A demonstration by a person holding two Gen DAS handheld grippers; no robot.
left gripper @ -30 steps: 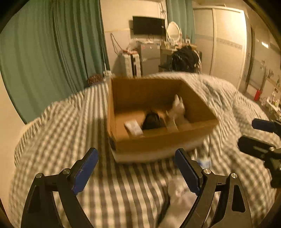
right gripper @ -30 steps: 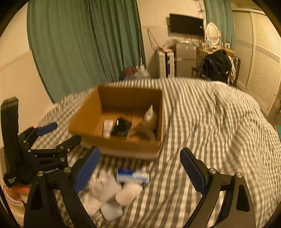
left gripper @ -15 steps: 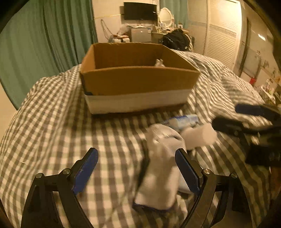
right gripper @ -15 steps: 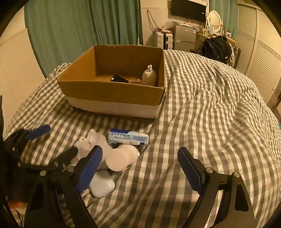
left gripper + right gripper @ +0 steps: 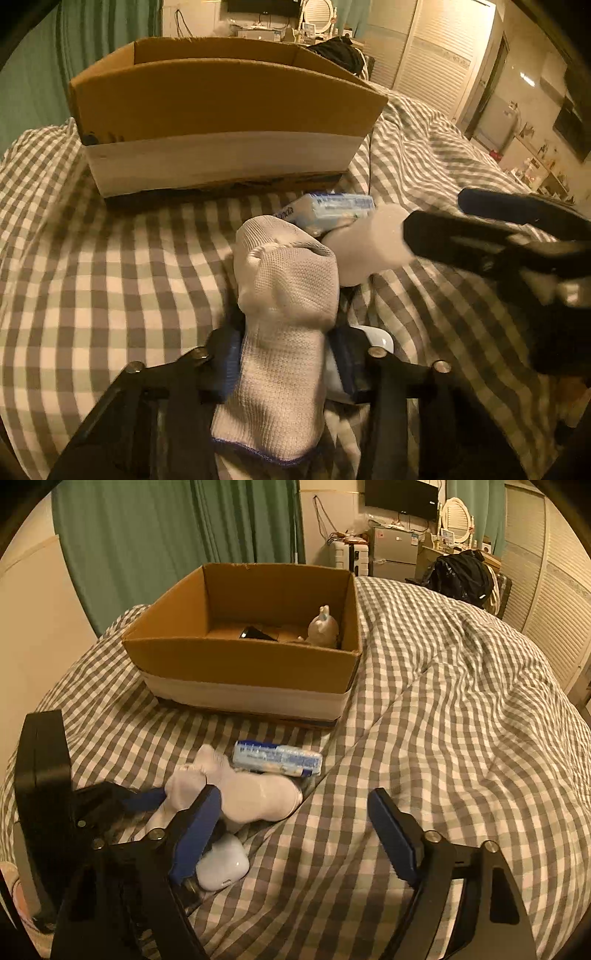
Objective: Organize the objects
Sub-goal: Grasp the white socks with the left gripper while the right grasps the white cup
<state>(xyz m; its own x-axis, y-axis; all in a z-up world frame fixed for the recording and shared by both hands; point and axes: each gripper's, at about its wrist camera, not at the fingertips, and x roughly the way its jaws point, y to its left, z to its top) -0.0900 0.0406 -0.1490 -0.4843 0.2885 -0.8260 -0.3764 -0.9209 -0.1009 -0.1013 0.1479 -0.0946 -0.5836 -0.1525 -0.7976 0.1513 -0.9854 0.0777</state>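
While left tongs (image 5: 284, 354) clamp white sock (image 5: 284, 295), right tongs (image 5: 295, 834) gape wide, holding nothing.

A cardboard box (image 5: 243, 672), white socks (image 5: 258, 797), a blue-and-white tube (image 5: 277, 762) and a white earbud case (image 5: 221, 866) are being carried by the gingham-covered bed (image 5: 461, 738).
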